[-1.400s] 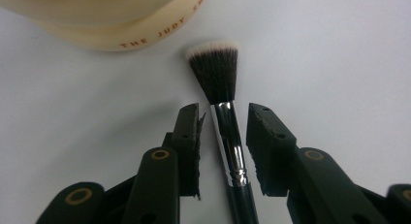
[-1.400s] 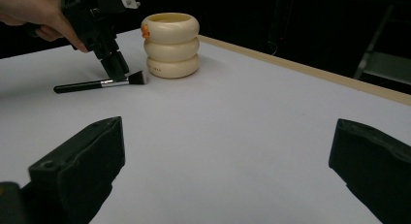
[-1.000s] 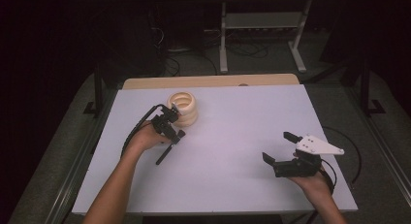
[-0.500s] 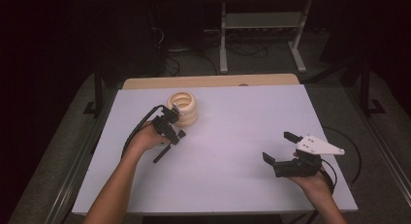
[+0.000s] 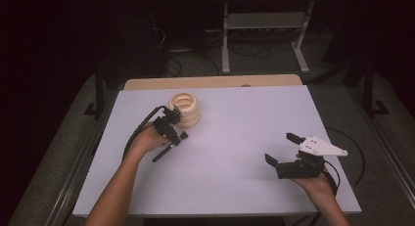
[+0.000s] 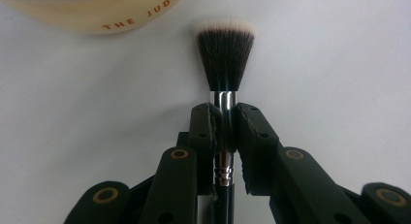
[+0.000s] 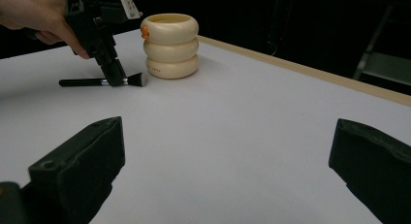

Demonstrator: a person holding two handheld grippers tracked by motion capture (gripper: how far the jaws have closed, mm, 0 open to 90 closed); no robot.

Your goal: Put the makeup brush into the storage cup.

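White table, rect., matte top, fills mid of high view. Along its far edge: light wood strip, runs nearly full width, touching the top; seen again as a tan border in right gripper view. Beyond table's far edge, on grey carpet floor: pale metal stand w/ two legs & a low shelf. Loose dark cables on the floor betw. stand & table. Black frame posts just beside table's far L & R corners. Bkgd past the stand dark, can't tell more.

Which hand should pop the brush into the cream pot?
Probably left. The left gripper is shut on the black, white-tipped makeup brush, right beside the cream ringed pot. The right gripper is open, far off.
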